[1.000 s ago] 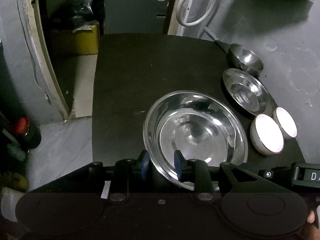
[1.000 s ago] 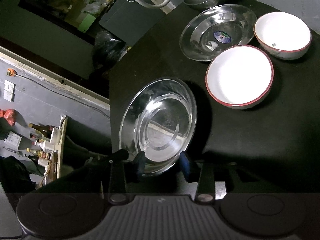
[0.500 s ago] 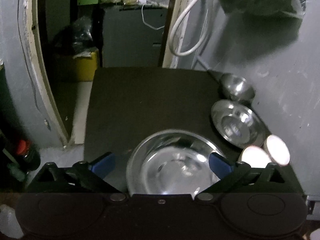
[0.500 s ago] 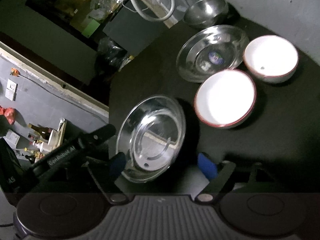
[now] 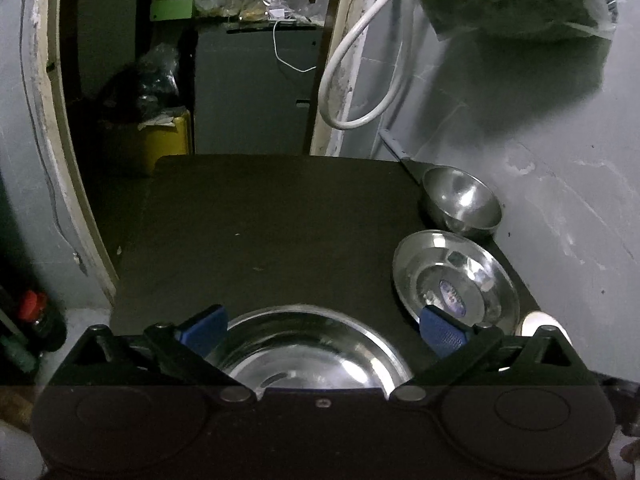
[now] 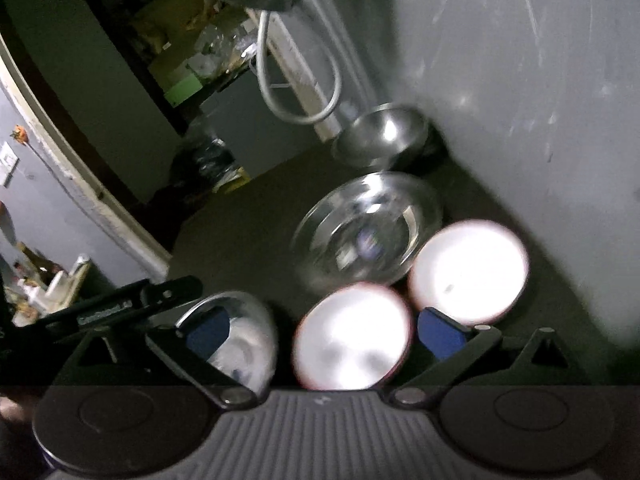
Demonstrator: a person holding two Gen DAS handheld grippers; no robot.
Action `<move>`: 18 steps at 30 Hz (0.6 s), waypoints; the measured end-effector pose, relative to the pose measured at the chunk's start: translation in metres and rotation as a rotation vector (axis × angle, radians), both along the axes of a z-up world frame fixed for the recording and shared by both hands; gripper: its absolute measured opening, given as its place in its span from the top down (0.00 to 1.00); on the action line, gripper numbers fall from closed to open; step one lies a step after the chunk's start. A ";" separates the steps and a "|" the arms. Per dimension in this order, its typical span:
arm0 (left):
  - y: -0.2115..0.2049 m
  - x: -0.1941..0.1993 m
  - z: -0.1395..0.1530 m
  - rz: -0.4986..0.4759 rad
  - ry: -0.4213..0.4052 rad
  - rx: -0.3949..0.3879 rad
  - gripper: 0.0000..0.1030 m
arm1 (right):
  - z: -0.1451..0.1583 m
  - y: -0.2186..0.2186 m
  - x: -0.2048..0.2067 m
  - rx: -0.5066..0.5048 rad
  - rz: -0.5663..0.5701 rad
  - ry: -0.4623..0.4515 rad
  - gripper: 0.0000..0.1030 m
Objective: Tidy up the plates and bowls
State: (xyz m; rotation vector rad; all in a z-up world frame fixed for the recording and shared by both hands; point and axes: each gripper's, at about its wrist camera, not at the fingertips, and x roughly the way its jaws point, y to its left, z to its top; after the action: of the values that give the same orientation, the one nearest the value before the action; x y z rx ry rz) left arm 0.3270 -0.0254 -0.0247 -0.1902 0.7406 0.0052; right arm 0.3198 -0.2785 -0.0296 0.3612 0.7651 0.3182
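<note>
On the flat black table (image 5: 260, 220), your big shiny metal plate (image 5: 312, 348) sat low in the left view, round and smooth, with bright spots of light on it. Your left gripper (image 5: 322, 328) had just been opening, and its two blue pads stood spread wide, one on each side of the plate's far rim, not pressing on it. Nothing was pinched.

Your right gripper (image 6: 326, 330) had just been opening too. Its blue pads stood far apart with nothing squeezed between them. The near white bowl (image 6: 354, 338) showed in the gap, round and glowing bright, with a thin red rim. The second white bowl (image 6: 468, 270) sat just beside it, closer to the grey wall (image 5: 540, 140). The big plate's edge showed behind the left blue pad in that view.

Against the wall stood a smaller metal plate (image 5: 454, 280), shallow and shiny, with a little sticker in its middle. Behind it sat a deep metal bowl (image 5: 460, 200), smooth and round. The right view was blurry.

A white hose (image 5: 360, 80) hung in a loop on the wall.
</note>
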 end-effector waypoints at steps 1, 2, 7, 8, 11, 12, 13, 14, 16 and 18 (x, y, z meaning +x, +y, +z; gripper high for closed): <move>-0.002 0.005 -0.001 0.000 -0.002 -0.003 0.01 | 0.000 -0.004 0.005 -0.020 -0.008 -0.012 0.00; -0.006 0.011 -0.001 0.004 -0.002 0.000 0.01 | 0.001 -0.008 0.008 -0.034 -0.013 -0.021 0.00; -0.023 0.037 -0.007 -0.013 0.004 0.028 0.01 | -0.001 -0.018 0.027 -0.170 -0.030 -0.074 0.00; -0.026 0.042 -0.008 -0.023 0.007 0.032 0.01 | -0.002 -0.017 0.029 -0.201 -0.027 -0.082 0.00; -0.038 0.059 -0.013 -0.056 0.019 0.050 0.01 | -0.004 -0.015 0.038 -0.276 -0.012 -0.109 0.00; -0.042 0.065 -0.015 -0.069 0.023 0.057 0.01 | -0.005 -0.014 0.041 -0.299 -0.007 -0.117 0.00; -0.045 0.071 -0.017 -0.083 0.030 0.063 0.01 | -0.007 -0.013 0.044 -0.320 -0.001 -0.121 0.00; -0.049 0.076 -0.019 -0.098 0.038 0.066 0.01 | -0.009 -0.011 0.047 -0.342 0.006 -0.123 0.01; -0.055 0.085 -0.025 -0.122 0.057 0.068 0.01 | -0.012 -0.009 0.052 -0.371 0.020 -0.131 0.02; -0.060 0.093 -0.030 -0.132 0.073 0.068 0.01 | -0.015 -0.005 0.057 -0.392 0.037 -0.129 0.04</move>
State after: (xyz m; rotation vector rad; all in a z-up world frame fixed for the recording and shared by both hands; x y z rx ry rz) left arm 0.4203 -0.0856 -0.0545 -0.0766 0.8239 -0.0887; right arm 0.3771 -0.2835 -0.0446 -0.0432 0.6894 0.2168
